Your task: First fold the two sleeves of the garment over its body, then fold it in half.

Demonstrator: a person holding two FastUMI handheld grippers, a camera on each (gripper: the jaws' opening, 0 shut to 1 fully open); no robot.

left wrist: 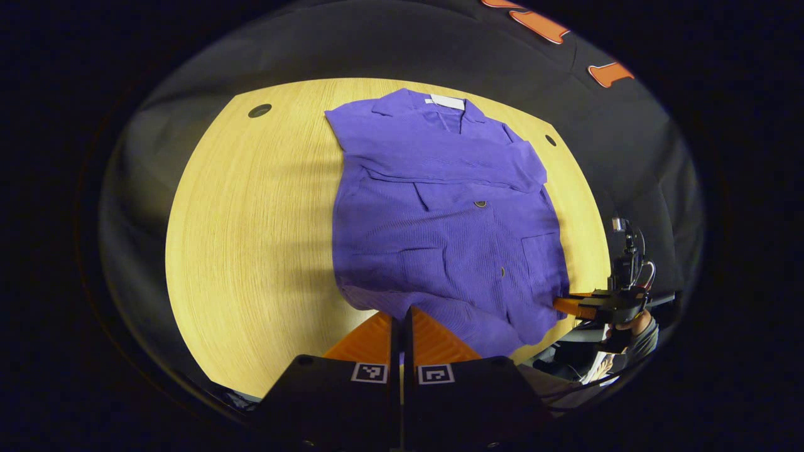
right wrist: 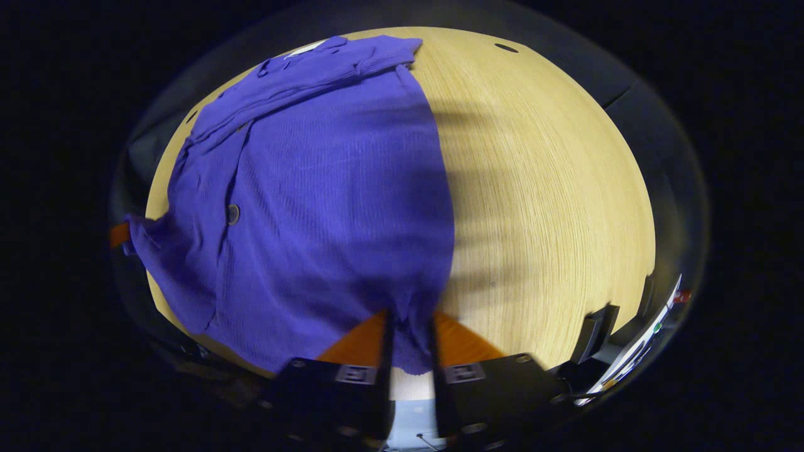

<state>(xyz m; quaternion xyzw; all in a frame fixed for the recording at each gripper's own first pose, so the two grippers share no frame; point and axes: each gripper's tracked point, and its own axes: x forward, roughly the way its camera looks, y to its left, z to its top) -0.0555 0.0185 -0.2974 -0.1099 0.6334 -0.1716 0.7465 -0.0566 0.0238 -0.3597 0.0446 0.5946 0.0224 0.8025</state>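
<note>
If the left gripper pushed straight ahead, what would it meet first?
Probably the purple ribbed shirt: the left gripper already touches its near hem on the wooden table, though depth is uncertain.

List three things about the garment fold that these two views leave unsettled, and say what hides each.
1. Left gripper view: the left gripper meets the garment; the hem there is hidden by its fingers.
2. Right gripper view: the garment's underside lies against the table.
3. Left gripper view: the right gripper is small, its grip unclear.
</note>
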